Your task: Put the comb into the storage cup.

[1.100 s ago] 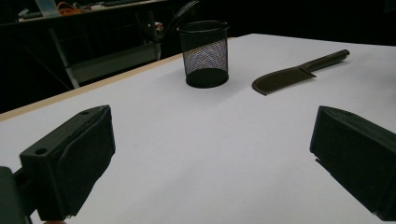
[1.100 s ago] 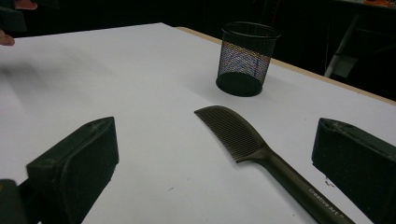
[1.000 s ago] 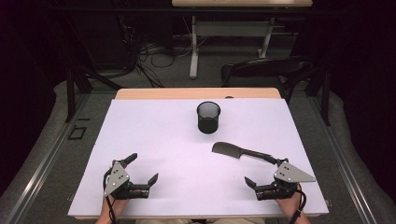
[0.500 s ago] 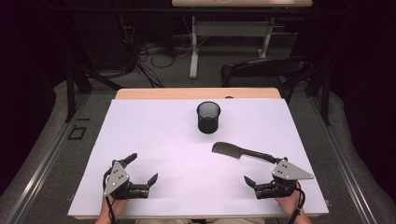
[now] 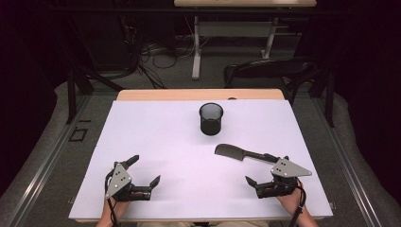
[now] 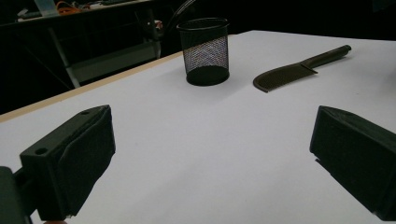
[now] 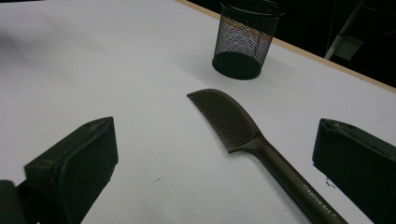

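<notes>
A black mesh cup [image 5: 211, 118] stands upright on the white table [image 5: 156, 137], toward the back middle. A dark comb [image 5: 241, 153] with a long handle lies flat in front of it, to the right. My right gripper [image 5: 265, 170] rests near the front right edge, open, its jaws wide apart just short of the comb's handle [image 7: 299, 186]. The comb's teeth [image 7: 224, 119] point toward the cup [image 7: 245, 39]. My left gripper [image 5: 144, 170] rests at the front left, open and holding nothing. From it the cup [image 6: 205, 51] and comb [image 6: 294, 70] lie far ahead.
The table's wooden back edge [image 5: 198, 94] shows behind the white sheet. Beyond it are a dark chair [image 5: 269, 71], desk legs and cables on the floor. A rail [image 5: 350, 161] runs along the right side.
</notes>
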Demonstrator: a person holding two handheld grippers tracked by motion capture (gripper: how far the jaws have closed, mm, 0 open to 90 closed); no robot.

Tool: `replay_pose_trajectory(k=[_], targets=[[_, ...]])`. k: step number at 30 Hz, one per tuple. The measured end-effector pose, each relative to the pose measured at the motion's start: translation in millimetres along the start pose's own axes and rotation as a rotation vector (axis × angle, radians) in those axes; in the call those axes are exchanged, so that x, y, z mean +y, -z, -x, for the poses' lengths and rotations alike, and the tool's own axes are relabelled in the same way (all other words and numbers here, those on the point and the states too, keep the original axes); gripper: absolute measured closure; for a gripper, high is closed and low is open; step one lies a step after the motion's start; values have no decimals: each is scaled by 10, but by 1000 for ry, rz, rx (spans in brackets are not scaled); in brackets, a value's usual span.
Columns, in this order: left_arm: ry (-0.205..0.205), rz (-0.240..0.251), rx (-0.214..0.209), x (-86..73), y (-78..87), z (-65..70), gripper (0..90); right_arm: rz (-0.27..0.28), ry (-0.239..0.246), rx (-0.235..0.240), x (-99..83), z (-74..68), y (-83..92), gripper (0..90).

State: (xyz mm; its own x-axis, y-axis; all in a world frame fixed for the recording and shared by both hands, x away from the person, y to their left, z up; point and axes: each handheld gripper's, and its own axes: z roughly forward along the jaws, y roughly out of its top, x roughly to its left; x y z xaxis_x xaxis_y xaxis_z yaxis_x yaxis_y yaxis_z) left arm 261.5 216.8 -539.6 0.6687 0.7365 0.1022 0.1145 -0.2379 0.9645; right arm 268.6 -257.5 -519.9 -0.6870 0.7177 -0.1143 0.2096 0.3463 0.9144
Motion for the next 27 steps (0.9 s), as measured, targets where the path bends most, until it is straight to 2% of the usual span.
replay_pose_trajectory(k=[6,18,27], targets=[[-1,2,2,2,-4,1,2,-14,-8,9,25,46,-51,0],[-4,-1,12,2,-4,-8,1,-52,5,22,84,76,-157,0],[-4,-2,15,5,4,-14,2,-100,11,30,106,136,-232,1]])
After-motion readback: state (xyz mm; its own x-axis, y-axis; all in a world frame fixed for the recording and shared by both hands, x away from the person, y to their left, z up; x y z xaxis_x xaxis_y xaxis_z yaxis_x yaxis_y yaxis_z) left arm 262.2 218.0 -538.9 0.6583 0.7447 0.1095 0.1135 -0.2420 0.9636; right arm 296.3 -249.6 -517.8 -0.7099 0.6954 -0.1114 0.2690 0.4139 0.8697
